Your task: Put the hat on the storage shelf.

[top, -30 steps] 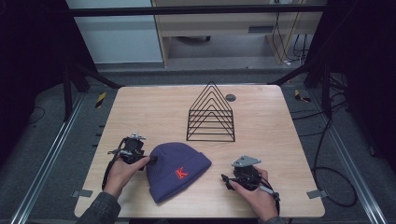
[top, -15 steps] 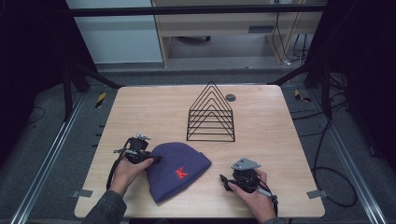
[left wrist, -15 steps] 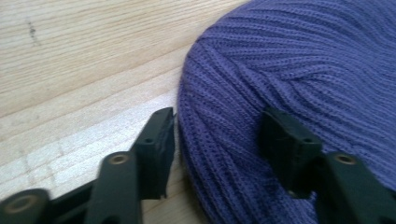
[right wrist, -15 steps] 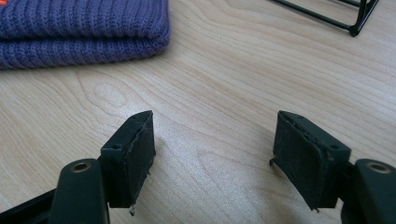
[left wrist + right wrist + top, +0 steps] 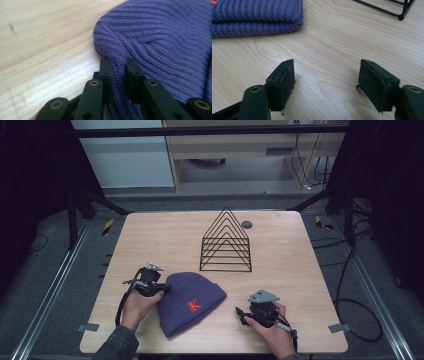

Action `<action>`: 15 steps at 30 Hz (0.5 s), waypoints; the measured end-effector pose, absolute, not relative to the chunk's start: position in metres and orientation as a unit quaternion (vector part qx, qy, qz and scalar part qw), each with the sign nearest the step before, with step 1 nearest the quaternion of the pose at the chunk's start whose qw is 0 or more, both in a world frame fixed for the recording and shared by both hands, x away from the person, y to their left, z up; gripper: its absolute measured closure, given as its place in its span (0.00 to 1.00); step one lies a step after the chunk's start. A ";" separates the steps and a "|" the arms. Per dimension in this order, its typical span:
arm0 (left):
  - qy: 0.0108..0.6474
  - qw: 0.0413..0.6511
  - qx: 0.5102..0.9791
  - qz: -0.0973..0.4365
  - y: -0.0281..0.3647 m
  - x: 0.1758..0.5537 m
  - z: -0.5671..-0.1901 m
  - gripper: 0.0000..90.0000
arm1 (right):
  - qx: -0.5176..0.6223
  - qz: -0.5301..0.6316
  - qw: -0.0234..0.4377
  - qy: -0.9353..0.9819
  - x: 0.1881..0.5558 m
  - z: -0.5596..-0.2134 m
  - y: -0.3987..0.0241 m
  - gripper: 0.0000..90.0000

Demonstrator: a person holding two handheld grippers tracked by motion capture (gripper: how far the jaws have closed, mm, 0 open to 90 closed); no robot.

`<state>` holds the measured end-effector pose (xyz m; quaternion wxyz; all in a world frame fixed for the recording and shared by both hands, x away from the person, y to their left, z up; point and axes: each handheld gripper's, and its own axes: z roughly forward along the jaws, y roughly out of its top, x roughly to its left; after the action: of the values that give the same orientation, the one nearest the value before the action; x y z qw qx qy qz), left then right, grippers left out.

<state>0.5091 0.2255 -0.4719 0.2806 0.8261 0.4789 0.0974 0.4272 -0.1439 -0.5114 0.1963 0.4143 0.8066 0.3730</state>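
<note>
A purple knit beanie point(image 5: 190, 302) with a red K lies flat near the table's front edge. My left gripper point(image 5: 159, 289) is at its left edge; its jaws have just been closing and now pinch a fold of the beanie's knit point(image 5: 117, 72) between the pads. My right gripper point(image 5: 245, 312) rests on the wood to the right of the beanie, open, with bare table between its pads point(image 5: 325, 75). The beanie's folded cuff point(image 5: 257, 17) lies beyond it, apart from the jaws.
A black wire rack point(image 5: 226, 242) of triangular frames stands at the table's middle back, and one corner of the rack point(image 5: 387, 7) shows in the right gripper view. A small dark disc point(image 5: 246, 224) lies behind it. The wooden table point(image 5: 150, 240) ends close before both hands.
My left gripper moved right to the beanie's edge and shut on the knit. The right gripper has stayed in place.
</note>
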 end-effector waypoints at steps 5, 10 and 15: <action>0.465 0.292 0.827 0.117 0.224 0.503 -0.460 0.86 | 0.414 0.373 0.197 0.807 0.427 -0.511 -0.144 0.33; 0.442 0.303 0.833 0.138 0.222 0.498 -0.441 0.87 | 0.414 0.373 0.196 0.807 0.427 -0.511 -0.144 0.33; 0.414 0.317 0.838 0.164 0.216 0.491 -0.419 0.87 | 0.413 0.373 0.196 0.807 0.428 -0.511 -0.144 0.32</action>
<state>0.4913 0.2164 -0.4191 0.3166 0.8377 0.4136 0.1639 0.4277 -0.1443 -0.5114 0.1958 0.4135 0.8071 0.3733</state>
